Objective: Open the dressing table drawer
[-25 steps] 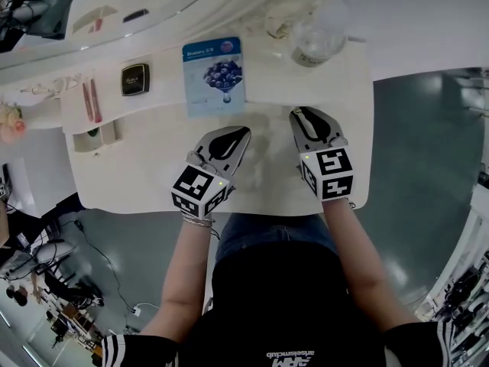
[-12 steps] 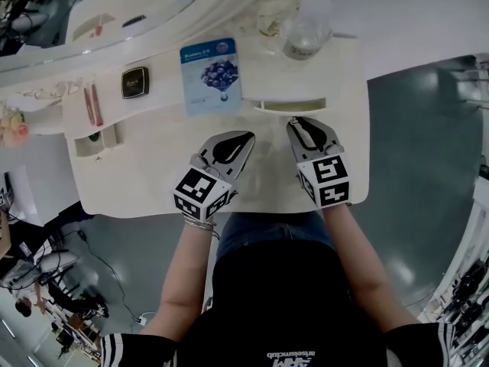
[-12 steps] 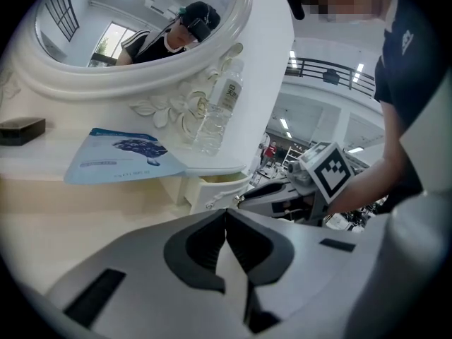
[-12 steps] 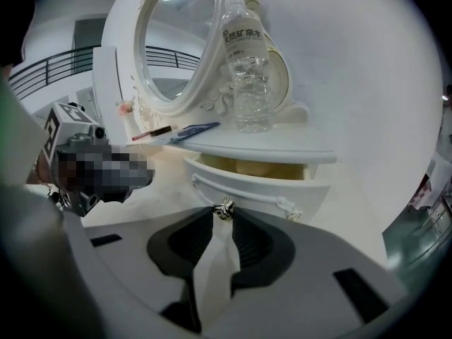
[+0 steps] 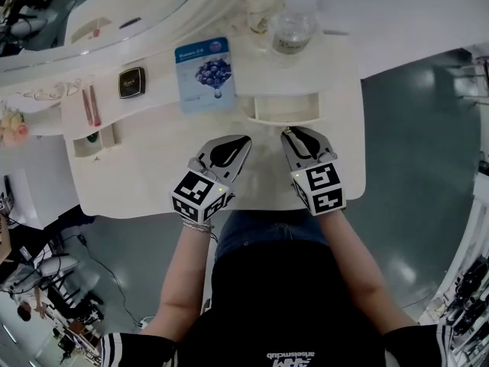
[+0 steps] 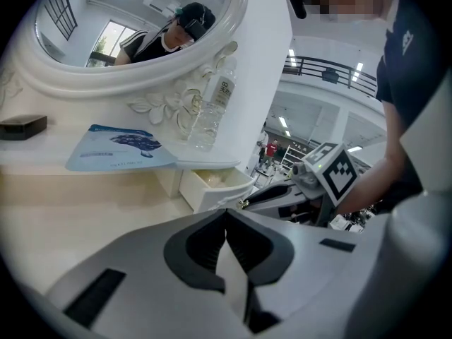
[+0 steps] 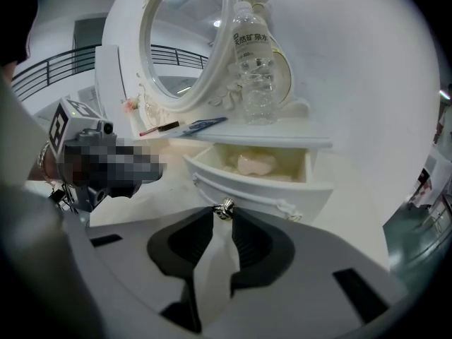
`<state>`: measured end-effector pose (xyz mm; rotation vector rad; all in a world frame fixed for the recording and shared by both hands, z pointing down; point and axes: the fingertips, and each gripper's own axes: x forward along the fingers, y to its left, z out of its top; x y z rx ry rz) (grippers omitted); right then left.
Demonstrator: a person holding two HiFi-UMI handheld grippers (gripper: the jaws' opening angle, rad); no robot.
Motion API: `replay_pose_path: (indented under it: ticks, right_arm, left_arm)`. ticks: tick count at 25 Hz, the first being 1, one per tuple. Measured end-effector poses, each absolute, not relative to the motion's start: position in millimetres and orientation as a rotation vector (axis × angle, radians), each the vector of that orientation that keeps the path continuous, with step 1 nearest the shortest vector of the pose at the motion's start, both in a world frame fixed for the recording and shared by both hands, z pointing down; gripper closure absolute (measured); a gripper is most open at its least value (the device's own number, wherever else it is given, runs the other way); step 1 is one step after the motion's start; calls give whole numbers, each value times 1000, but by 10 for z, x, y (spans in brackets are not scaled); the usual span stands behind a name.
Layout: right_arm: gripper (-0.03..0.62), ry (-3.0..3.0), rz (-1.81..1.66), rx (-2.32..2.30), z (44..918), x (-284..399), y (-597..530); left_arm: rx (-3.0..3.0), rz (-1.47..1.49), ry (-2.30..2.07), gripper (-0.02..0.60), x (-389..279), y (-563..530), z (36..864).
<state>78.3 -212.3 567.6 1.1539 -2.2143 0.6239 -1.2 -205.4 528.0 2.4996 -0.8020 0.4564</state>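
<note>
Right gripper [image 7: 223,219] is clamped on the small metal knob [image 7: 224,208] of the dressing table drawer [image 7: 258,183], its dark jaws just closed a little tighter with the knob caught between their tips. That white drawer sits under the raised shelf at the far right of the dressing table [image 5: 153,163] and stands part-way open, pulled toward the person; a pale, rounded item [image 7: 254,164] lies inside it.

On the shelf directly above stands a clear plastic water bottle [image 7: 256,62], its label printed in Chinese characters too small to read. To its left lies a blue packet [image 5: 204,75] picturing blueberries, with a heading that appears to read "Blueberry". Farther left sit a black case [image 5: 131,82], whose gold lettering is too small to make out, and pink sticks [image 5: 90,104]. An oval mirror [image 7: 183,41] in a carved white frame rises behind the bottle.

The left gripper [image 6: 226,214] hovers over the bare tabletop just left of the right one, on the near side of the drawer, jaws together and empty. Each gripper carries a cube of black-and-white square markers [image 5: 319,188]. White lettering on the person's black shirt [image 5: 294,355] shows upside down and is not clearly legible.
</note>
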Motion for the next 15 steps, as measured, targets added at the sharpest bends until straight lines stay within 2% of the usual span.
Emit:
replay_pose_path:
  ticks: [15]
  right_arm:
    - [480, -2179, 601, 1149, 5662, 833, -2051]
  left_arm:
    - [2493, 468, -804, 563, -11, -1960, 5264]
